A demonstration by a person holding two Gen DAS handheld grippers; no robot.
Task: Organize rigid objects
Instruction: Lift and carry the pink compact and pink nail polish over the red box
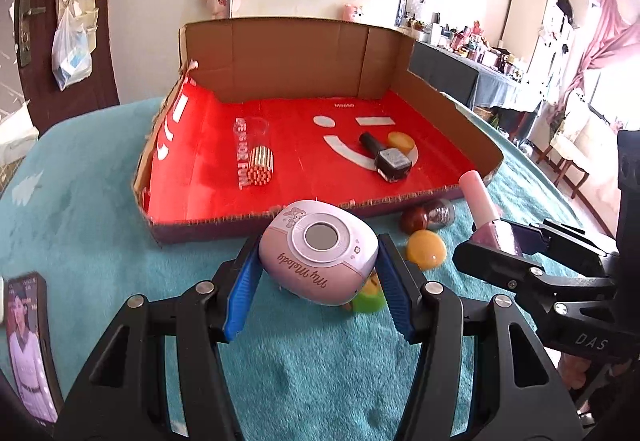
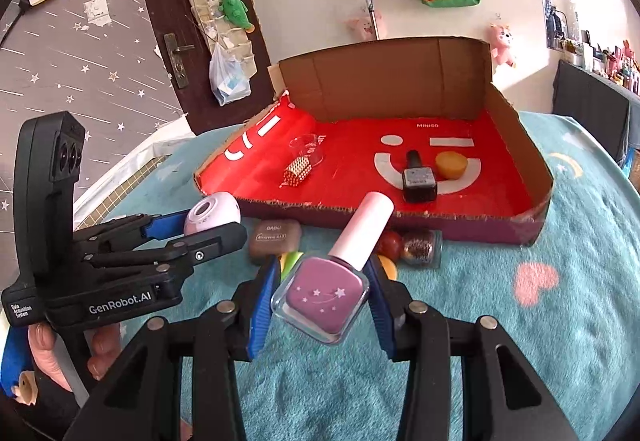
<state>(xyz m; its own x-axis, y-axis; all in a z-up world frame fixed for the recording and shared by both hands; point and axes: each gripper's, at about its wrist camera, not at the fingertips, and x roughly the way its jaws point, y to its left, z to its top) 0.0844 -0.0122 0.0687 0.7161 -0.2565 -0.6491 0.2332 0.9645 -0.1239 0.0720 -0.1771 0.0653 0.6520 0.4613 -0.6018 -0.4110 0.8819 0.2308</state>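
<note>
Two loads are in my grip at once, and both lie just short of the cardboard tray (image 1: 460, 97), whose low torn front wall faces me while the tall flap stands at the back. My left gripper (image 1: 318, 265) has its blue fingers (image 1: 240, 281) pinching the pink camera-shaped toy (image 1: 318, 259) by its two sides, lens face up, close to the front wall. My right gripper (image 2: 320, 293) pinches the purple nail polish bottle (image 2: 322, 293) across its square body; its long axis runs from the fingers forward, the pale pink cap (image 2: 366, 227) leaning toward the tray, so I judge a straight push up and over the wall would carry it in cap first. Neither hand looks clearly nearer; the toy seems slightly closer to the wall. Inside the tray, on its red floor, lie a clear tube of gold beads (image 1: 260, 157) to the left, and to the right a black polish bottle (image 1: 386, 157) on its side, just beside a small yellow puck (image 1: 401, 140). Outside, on the teal cloth over the desk (image 2: 560, 341), wait a glittery brown bottle (image 2: 420, 247), a yellow ball (image 1: 426, 250), a brown tin (image 2: 275, 239) and a green piece (image 1: 370, 299) partly hidden under the toy.
</note>
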